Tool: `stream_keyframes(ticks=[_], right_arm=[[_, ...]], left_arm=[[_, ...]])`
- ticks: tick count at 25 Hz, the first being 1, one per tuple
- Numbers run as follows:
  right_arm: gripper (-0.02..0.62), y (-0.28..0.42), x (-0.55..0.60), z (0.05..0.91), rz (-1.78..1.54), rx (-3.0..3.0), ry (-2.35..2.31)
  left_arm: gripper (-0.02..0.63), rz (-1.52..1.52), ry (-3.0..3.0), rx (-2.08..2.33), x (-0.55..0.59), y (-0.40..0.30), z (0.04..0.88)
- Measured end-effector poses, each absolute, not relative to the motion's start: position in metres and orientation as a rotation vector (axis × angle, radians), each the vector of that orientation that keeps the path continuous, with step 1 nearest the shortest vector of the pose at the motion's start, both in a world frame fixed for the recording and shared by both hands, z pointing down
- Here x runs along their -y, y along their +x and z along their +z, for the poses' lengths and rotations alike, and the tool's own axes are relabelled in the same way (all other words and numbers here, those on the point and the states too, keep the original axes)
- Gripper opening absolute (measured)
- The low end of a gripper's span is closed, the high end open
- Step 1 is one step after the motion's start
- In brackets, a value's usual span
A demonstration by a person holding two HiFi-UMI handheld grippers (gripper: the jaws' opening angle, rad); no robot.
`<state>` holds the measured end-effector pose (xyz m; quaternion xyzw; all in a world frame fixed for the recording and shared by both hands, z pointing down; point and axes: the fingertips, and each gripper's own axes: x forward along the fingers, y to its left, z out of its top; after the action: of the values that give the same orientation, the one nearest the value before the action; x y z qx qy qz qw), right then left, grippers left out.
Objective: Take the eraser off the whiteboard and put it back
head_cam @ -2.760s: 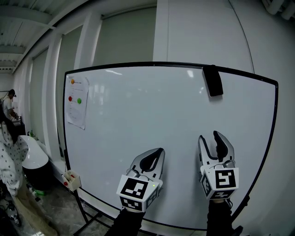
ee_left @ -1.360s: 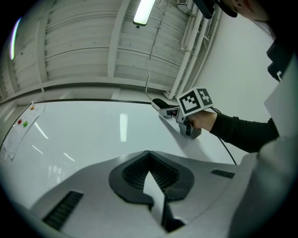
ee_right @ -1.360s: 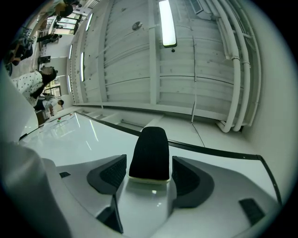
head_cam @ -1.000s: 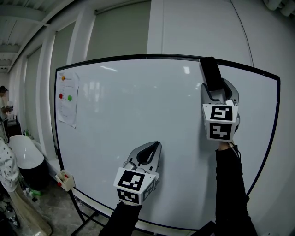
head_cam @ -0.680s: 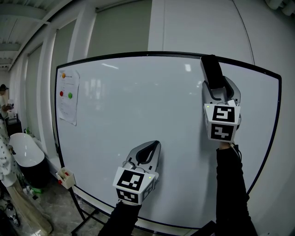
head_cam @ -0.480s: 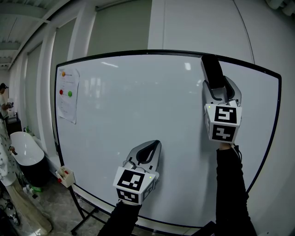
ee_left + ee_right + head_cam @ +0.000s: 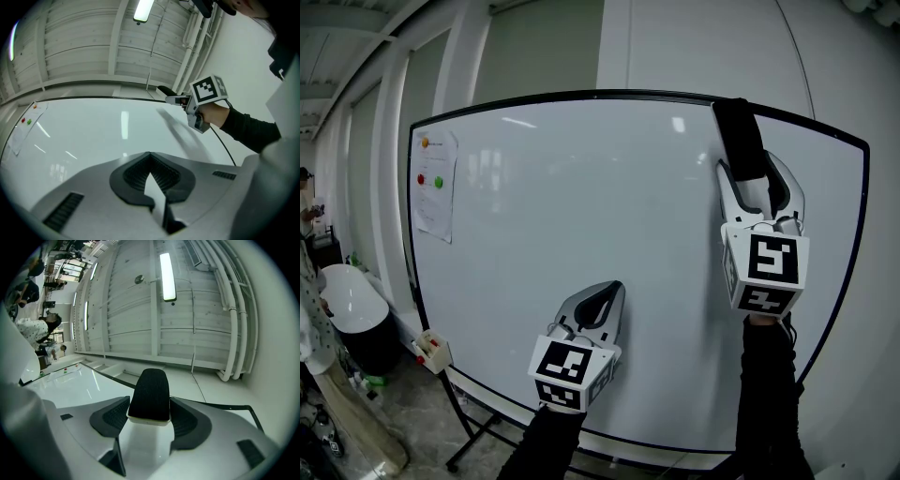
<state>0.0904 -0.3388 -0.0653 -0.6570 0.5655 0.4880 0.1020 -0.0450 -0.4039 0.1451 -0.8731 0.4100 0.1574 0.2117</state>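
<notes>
The black eraser (image 7: pixel 742 136) sits at the top right of the whiteboard (image 7: pixel 581 206), close to its black frame. My right gripper (image 7: pixel 753 171) reaches up around it, and its pads press the eraser's two sides. In the right gripper view the eraser (image 7: pixel 150 394) stands upright between the jaws of the right gripper (image 7: pixel 149 405), black felt over a white base. My left gripper (image 7: pixel 614 289) hovers low in front of the board's middle, fingertips together, holding nothing. In the left gripper view the left gripper (image 7: pixel 150 154) points at the bare board, and the eraser (image 7: pixel 165 90) sticks out past the right gripper (image 7: pixel 180 99).
A paper sheet with coloured dots (image 7: pixel 433 183) hangs at the board's upper left. A small box (image 7: pixel 431 349) is fixed at the lower left corner, above the stand's legs. A white rounded object (image 7: pixel 352 309) and a person stand far left.
The right gripper rose from low in front of the board to the eraser and closed round it. Over the last half second it drew nearer the camera, the eraser with it. The left gripper stayed put.
</notes>
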Motion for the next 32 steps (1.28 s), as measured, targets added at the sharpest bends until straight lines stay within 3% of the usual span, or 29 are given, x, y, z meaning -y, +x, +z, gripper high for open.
stream_keyframes(ticks=[12,32], right_arm=[[0.276,0.092,0.274,-0.047,1.413,-1.664,-1.842],[0.278,0.114,0.271,-0.043,1.332,-1.691,-1.894]], left_arm=[[0.006,0.432,-2.415,-1.122,0.393,-0.040,0.145],[0.005,0.443,-2.367,-1.080,0.369,-0.028,0.131]])
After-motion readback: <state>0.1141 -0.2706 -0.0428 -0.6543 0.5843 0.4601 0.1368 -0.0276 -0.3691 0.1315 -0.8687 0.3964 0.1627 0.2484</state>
